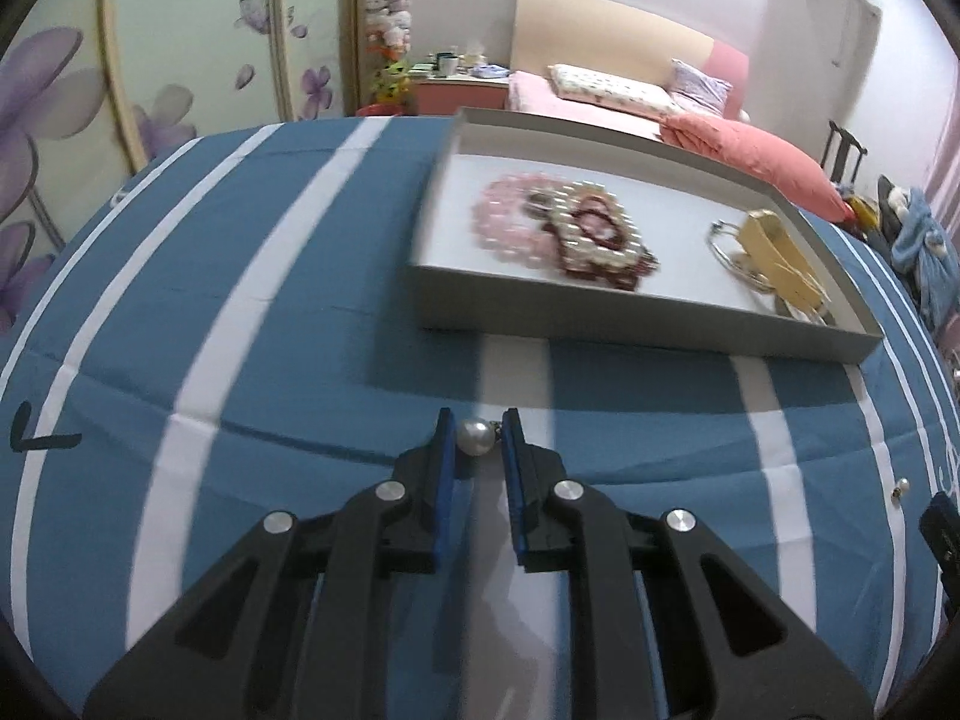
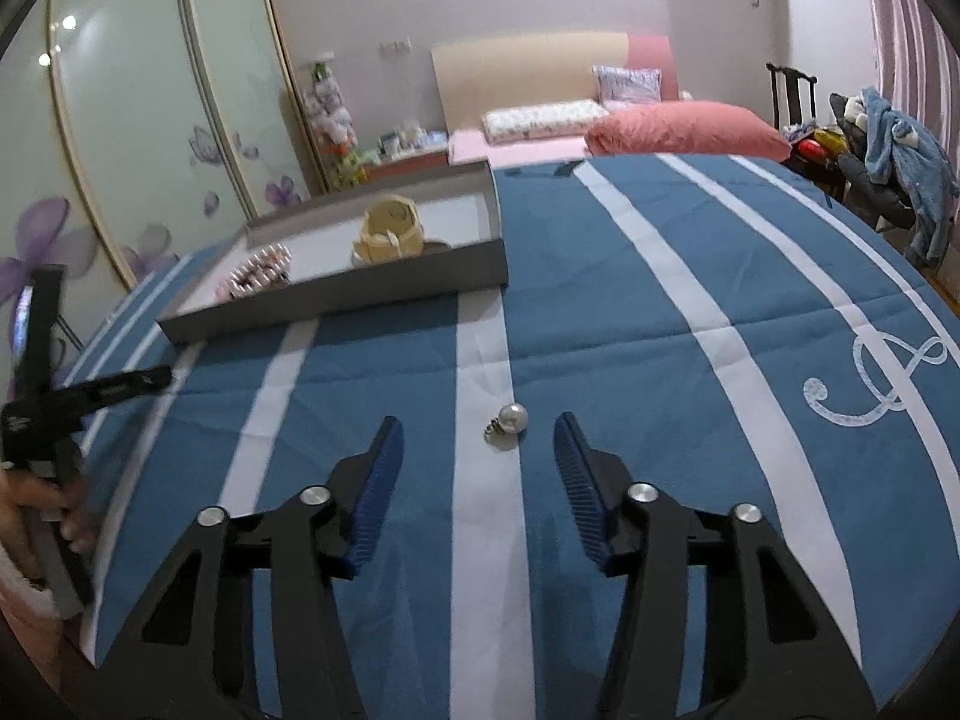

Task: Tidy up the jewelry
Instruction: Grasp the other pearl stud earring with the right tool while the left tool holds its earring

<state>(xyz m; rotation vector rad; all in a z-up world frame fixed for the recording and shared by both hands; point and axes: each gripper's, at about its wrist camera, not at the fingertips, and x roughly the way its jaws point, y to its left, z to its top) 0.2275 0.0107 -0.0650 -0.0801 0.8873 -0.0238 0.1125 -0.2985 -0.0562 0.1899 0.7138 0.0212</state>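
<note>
My left gripper [image 1: 477, 429] is shut on a pearl earring [image 1: 474, 437] and holds it above the blue striped cloth, short of the grey tray [image 1: 600, 315]. The tray holds pink and pearl bead bracelets [image 1: 564, 228] and a cream bangle with rings [image 1: 774, 258]. My right gripper [image 2: 477, 429] is open, its jaws on either side of a second pearl earring [image 2: 509, 420] that lies on a white stripe. The tray [image 2: 336, 300] shows at the left in the right wrist view. The second earring also shows small at the right edge of the left wrist view [image 1: 900, 486].
The blue cloth with white stripes [image 2: 630, 312] covers the whole work surface. The left gripper's body [image 2: 72, 396] and the hand holding it show at the left of the right wrist view. A bed with pink pillows [image 1: 756, 162] lies behind the tray.
</note>
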